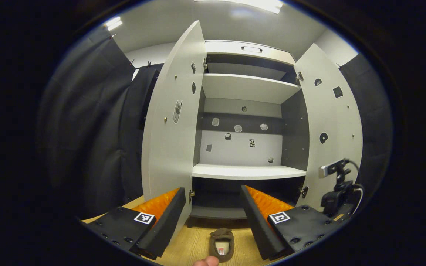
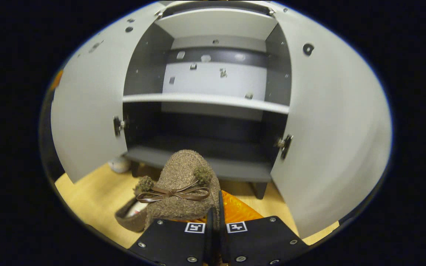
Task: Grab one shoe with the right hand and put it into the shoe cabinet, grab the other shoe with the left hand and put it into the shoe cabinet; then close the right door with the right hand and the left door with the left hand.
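A brown fuzzy shoe (image 2: 183,181) with a thin bow hangs above the wooden floor, and my right gripper (image 2: 216,207) is shut on its side wall. It faces the open shoe cabinet (image 2: 235,168), just before the dark bottom shelf. The other brown shoe (image 2: 129,216) lies on the floor to the lower left. In the left gripper view that shoe (image 1: 221,244) lies on the floor below my left gripper (image 1: 213,192), which is open and holds nothing. Both cabinet doors, the left door (image 1: 168,140) and the right door (image 1: 333,129), stand wide open.
The cabinet has a white middle shelf (image 1: 248,171) and a higher shelf (image 1: 248,87), both bare. The body of the right gripper (image 1: 337,199) with its cable shows by the right door. A small white object (image 2: 118,164) lies under the left door. A fingertip (image 1: 205,261) shows at the bottom.
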The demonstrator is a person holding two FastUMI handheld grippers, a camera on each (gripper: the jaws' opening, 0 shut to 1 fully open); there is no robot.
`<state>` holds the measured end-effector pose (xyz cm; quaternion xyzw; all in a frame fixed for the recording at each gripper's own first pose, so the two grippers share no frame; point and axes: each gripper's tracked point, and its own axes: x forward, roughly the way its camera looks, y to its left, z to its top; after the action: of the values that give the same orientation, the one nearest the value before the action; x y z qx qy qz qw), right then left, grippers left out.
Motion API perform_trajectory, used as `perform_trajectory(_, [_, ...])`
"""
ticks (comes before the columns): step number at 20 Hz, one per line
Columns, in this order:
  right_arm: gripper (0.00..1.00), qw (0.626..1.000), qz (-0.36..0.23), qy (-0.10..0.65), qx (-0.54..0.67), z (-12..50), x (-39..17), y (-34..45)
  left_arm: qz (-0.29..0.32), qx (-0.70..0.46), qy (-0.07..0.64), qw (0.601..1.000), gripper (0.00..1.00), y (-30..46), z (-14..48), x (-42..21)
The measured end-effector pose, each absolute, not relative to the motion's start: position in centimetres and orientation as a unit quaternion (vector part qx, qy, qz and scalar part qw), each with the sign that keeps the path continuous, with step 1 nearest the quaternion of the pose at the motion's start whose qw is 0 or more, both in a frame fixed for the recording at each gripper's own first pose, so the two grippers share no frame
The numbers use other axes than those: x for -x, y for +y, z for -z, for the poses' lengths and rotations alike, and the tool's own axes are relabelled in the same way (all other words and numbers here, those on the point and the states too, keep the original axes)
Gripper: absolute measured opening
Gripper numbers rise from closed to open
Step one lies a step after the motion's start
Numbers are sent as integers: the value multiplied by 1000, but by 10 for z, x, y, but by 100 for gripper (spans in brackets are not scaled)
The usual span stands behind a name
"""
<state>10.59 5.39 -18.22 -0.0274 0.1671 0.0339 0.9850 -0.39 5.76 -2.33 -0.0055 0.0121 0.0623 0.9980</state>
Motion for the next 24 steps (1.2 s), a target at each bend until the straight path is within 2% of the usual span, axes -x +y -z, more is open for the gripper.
perform_trajectory(3, [6, 994, -33, 104, -2, 106, -148, 65, -50, 10, 14, 999, 99, 52, 26, -1])
perform_trajectory(6, [7, 997, -15, 75, -22, 52, -214, 67, -47, 3, 13, 999, 96, 53, 25, -1])
perform_trajectory(8, [6, 997, 1, 70, -12, 15, -258, 59, -45, 8, 15, 999, 99, 52, 26, -2])
perform_trajectory(9, [6, 997, 7, 81, -8, 17, -285, 58, -45, 10, 18, 999, 97, 53, 28, -4])
perform_trajectory(12, [7, 993, 7, 117, -10, 25, -359, 59, -54, 10, 22, 998, 99, 62, 31, -4])
perform_trajectory(13, [7, 990, 16, 140, -10, 36, -378, 55, -59, 9, 23, 998, 96, 65, 32, -4])
perform_trajectory(16, [6, 979, 41, 198, -2, 72, -427, 46, -74, 7, 28, 997, 99, 77, 37, -1])
perform_trajectory(19, [8, 966, 53, 252, -11, 109, -446, 41, -91, 7, 37, 995, 96, 87, 45, -1])
perform_trajectory(24, [24, 955, 44, 288, -61, 121, -445, 37, -102, 14, 49, 993, 97, 97, 55, -7])
